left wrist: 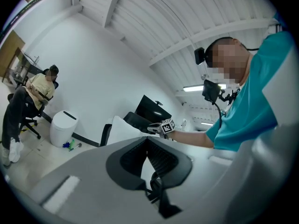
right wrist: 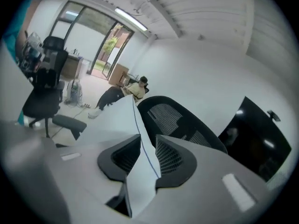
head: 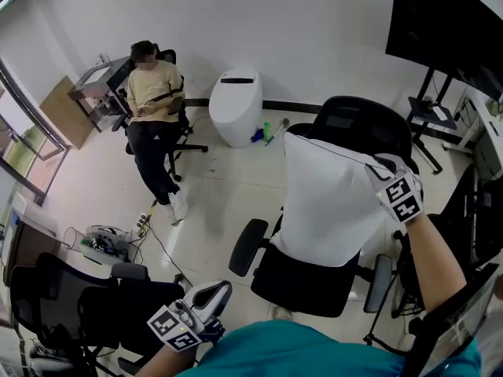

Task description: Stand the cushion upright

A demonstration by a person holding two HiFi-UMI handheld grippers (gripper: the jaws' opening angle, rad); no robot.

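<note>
A pale floor [head: 228, 203] spreads under everything, and a big dark screen [head: 448, 22] hangs on its stand up beyond the right-hand fingers. Directly below those fingers stands a black mesh office chair [head: 314, 285]. The white cushion [head: 326, 206] sits on its seat, standing on its lower edge with its back against the mesh backrest, so only the top of the backrest shows above it.

The right gripper [head: 383, 166] is at the cushion's upper right corner. Its fingers [right wrist: 173, 160] pinch that corner: the fabric fills the gap between the two dark pads, and a thin blue seam line runs up out of the grip. The chair's backrest rises just behind these fingers.

A second black chair [head: 78, 305] stands close to the left of the left-hand fingers. A seated person [head: 155, 93] in a yellow top is on another chair well beyond them, near the far wall. A white rounded bin [head: 236, 104] stands against that wall, between that person and the cushion.

The left gripper [head: 216, 293] hangs low, close to the teal shirt [head: 314, 352] of the person holding it, well apart from the cushion. Its fingers [left wrist: 161, 157] are pressed together at the tips with nothing between them.
</note>
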